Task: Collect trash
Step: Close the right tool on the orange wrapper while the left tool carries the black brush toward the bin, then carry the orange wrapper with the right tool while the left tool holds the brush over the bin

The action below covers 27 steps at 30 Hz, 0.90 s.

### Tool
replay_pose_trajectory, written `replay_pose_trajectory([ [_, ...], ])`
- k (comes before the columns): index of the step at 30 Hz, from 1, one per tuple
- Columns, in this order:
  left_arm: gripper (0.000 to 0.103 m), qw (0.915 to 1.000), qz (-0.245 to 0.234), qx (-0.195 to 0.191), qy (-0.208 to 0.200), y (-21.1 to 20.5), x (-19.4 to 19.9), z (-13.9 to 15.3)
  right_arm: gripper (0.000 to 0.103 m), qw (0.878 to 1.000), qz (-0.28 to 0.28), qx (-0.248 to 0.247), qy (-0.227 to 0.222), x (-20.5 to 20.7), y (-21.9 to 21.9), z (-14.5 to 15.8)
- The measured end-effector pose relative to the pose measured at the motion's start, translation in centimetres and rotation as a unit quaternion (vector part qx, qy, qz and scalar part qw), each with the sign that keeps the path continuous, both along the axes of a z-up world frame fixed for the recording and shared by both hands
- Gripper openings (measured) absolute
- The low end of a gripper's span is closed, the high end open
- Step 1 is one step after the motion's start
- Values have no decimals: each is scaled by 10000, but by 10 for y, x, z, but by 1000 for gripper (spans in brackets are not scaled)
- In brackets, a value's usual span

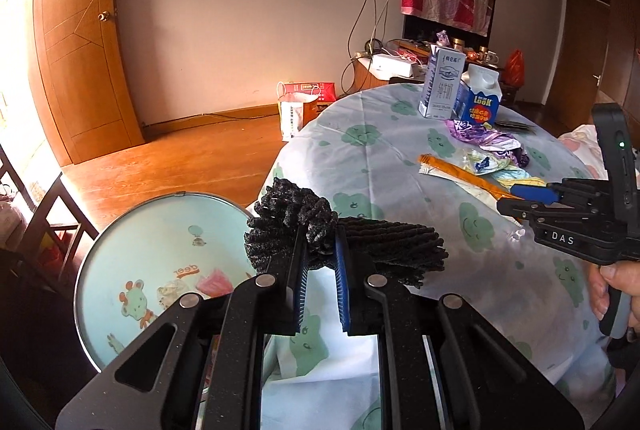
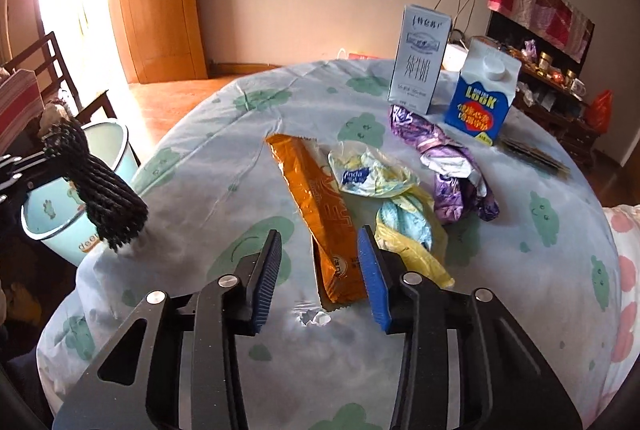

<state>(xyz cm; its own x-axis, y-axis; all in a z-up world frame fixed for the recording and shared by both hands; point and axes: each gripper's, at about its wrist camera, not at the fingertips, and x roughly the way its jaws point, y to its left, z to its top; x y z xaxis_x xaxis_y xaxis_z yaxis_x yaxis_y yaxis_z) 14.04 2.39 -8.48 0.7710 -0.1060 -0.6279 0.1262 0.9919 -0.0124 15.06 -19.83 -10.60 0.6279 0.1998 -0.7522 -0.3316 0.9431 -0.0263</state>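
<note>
While the left claw (image 1: 322, 262) stands clamped on a black, ribbed, crumpled wrapper (image 1: 344, 242), that piece hangs at the table's edge with the pale blue bin (image 1: 160, 270) just below and to the claw's left; bin mouth open, a pink scrap already inside. Judged: the drop needs only a short swing leftward over the rim.

Right claw (image 2: 320, 270), jaws apart, straddles the near end of the orange wrapper (image 2: 316, 214). No pad seen pressing on it. Its long axis runs away from the claw, up and slightly left in the right wrist view, so the jaws cross its width. Right hand (image 1: 612, 290) is the nearer one to the rest of the litter.

Just beyond: crumpled white-yellow plastic (image 2: 376, 174), purple foil wrapper (image 2: 448, 166), then two upright cartons, tall white (image 2: 420, 58) and blue (image 2: 482, 98).

Table (image 2: 240, 102) round, under a pale cloth printed with green clouds. Wood floor, wooden door, white wall.
</note>
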Motion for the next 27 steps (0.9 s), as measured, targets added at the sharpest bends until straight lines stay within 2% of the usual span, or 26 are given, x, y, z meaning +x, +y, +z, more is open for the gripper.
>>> replay_pose_trajectory([
  [1,12,10000,29,-6,-2,4,-1,0,20,10000,10,-31,28,0,3,-3],
  [2,12,10000,59,-4,-6,7,-2,1,11,10000,25,-16,19,-1,4,-4],
  [3,12,10000,93,4,-17,11,-4,1,7,10000,39,15,-7,-3,4,-5],
  [11,12,9989,466,21,-107,45,-16,8,7,9978,457,257,-416,-18,29,9],
  [19,12,9969,781,117,-48,72,-20,4,7,9939,977,262,-446,-17,74,11],
  [27,12,9943,1053,162,47,98,-27,-2,7,9906,1227,331,-499,-16,105,15],
])
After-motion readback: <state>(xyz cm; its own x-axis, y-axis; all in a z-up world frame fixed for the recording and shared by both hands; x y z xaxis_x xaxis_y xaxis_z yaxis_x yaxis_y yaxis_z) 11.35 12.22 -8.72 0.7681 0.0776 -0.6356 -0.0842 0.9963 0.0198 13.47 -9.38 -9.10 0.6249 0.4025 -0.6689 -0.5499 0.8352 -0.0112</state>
